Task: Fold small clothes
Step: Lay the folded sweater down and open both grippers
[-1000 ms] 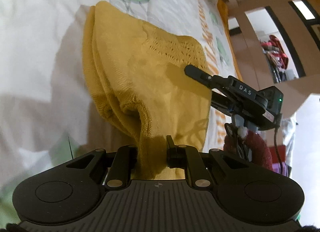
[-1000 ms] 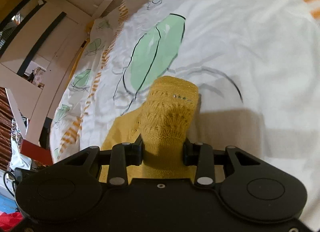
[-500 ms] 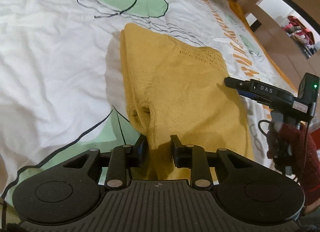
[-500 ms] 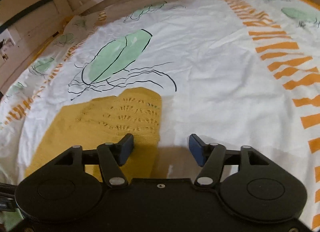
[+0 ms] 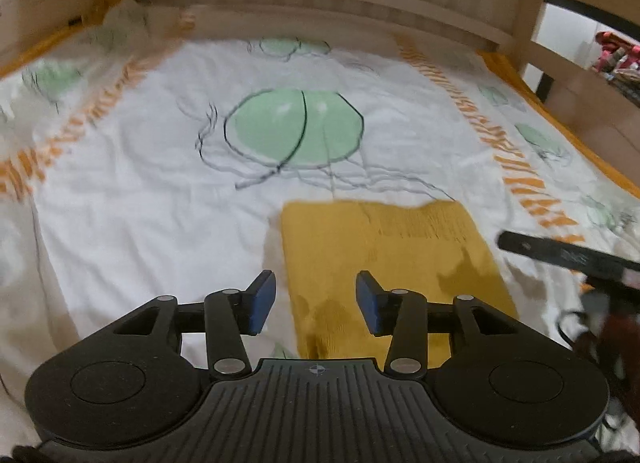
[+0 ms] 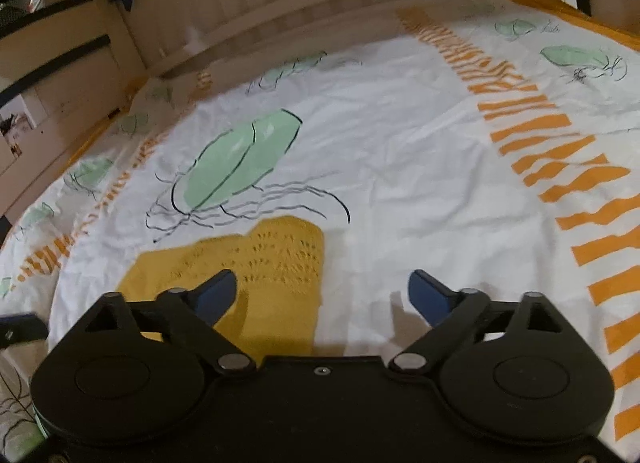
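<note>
Both grippers released yellow garment [image 5: 384, 259], jaws opening | bedsheet [image 6: 400, 151] bare around edges

Item: mustard-yellow knit garment [image 5: 384, 259] | State: folded, roughly rectangular, openwork band along far edge | Pose: flat on bedsheet [image 5: 160, 199]

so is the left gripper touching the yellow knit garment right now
Apart. In the left wrist view the left gripper has its jaws opening, blue pads clear of the yellow knit garment, which lies flat on the bedsheet below.
</note>
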A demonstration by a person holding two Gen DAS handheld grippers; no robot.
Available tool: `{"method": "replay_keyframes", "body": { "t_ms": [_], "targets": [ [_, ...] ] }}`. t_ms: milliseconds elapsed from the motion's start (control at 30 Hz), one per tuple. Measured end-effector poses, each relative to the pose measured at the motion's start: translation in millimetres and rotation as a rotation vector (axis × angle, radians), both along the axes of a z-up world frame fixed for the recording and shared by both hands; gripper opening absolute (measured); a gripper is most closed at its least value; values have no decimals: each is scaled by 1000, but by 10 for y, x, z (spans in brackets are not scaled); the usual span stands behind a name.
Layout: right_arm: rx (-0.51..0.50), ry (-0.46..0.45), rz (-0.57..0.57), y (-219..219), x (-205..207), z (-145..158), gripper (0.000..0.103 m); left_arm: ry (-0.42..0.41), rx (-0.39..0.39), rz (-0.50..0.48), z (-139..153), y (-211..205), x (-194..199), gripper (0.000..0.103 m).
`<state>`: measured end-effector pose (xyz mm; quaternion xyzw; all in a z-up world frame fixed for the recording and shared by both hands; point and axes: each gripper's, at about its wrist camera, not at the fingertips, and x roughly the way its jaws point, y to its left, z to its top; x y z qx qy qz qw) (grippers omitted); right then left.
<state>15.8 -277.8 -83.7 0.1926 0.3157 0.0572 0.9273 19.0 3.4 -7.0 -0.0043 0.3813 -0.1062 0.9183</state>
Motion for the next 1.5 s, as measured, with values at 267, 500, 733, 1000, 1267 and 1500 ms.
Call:
{"method": "replay_keyframes", "body": {
  "t_ms": [267, 500, 733, 1000, 1267, 1500],
  "targets": [
    [-11, -7, 14, 102, -18, 67, 103, 36, 82, 54, -289, -206, 438, 43],
    [-74, 26, 25, 213, 11, 48, 103, 105, 136, 103, -541, -248, 645, 43],
    [-125, 76, 59, 348, 97, -113, 103, 127, 138, 118, -668, -227, 761, 47],
    [-109, 131, 56, 340, 108, -292, 103, 109, 184, 133, -740, -230, 810, 66],
    [-90, 132, 61, 339, 127, -315, 103, 127, 148, 158, -795, -130, 890, 81],
    [-62, 137, 62, 312, 147, -326, 103, 129, 102, 163, -834, -69, 943, 86]
  ]
}}
